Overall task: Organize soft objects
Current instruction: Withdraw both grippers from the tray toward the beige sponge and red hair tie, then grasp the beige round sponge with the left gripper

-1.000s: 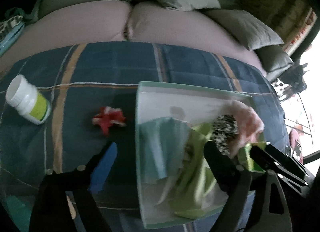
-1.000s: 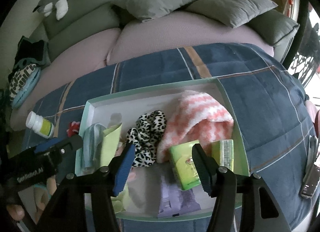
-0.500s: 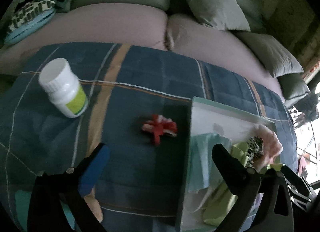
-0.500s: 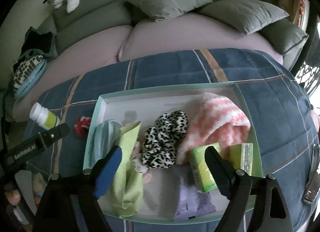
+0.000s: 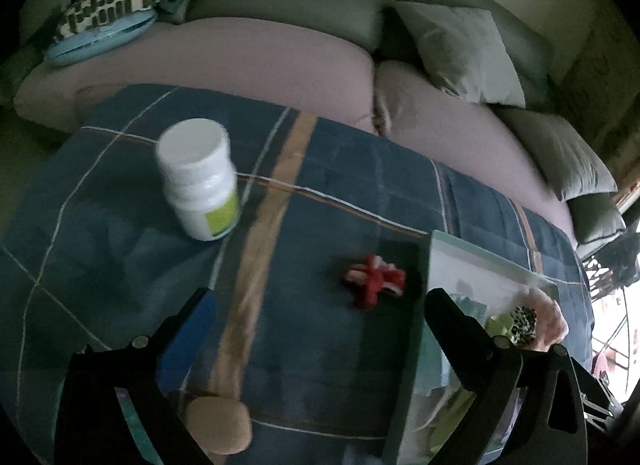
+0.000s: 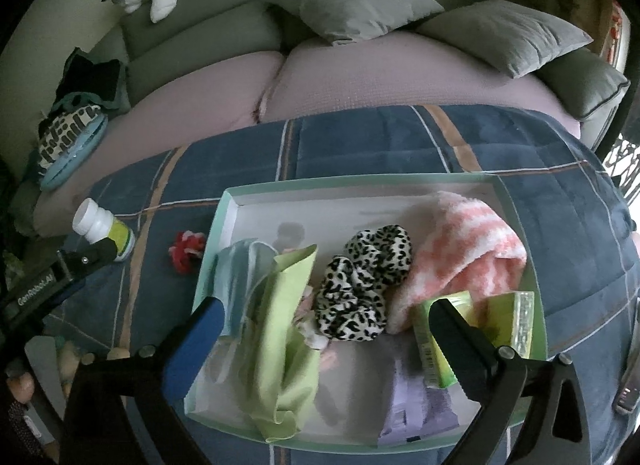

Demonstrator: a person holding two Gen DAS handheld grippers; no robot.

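The left tool (image 5: pixel 320 305) tilts steeply downward over the blue plaid blanket (image 5: pixel 328 193), its two black fingers spread as wide as they go with nothing between them but bare cloth. Its jaws have just been opening. Just beyond the gap lies a small red-and-white soft toy (image 5: pixel 374 280), on the blanket and close beside the left wall of the pale green tray (image 5: pixel 408 345). Farther off to the left, a white pill bottle (image 5: pixel 200 185) with a green label stands on the blanket.

The right tool (image 6: pixel 324 321) also points steeply down, held over the near half of the tray, and its jaws have just been opening too; they stand wide and grip nothing. Under and past them the tray holds a light blue cloth (image 6: pixel 244 277), a lime green cloth (image 6: pixel 284 329), a leopard-print scrunchie (image 6: pixel 364 277), a fluffy pink-and-white striped sock (image 6: pixel 464 253), a green box (image 6: pixel 440 337) and a purple packet (image 6: pixel 416 409). The right finger overlaps the green box in this view, though whether it touches it is hard to say.

In the right wrist view the left tool shows at the far left edge, near the bottle. Behind the blanket runs a sofa (image 6: pixel 360 77) with grey cushions.
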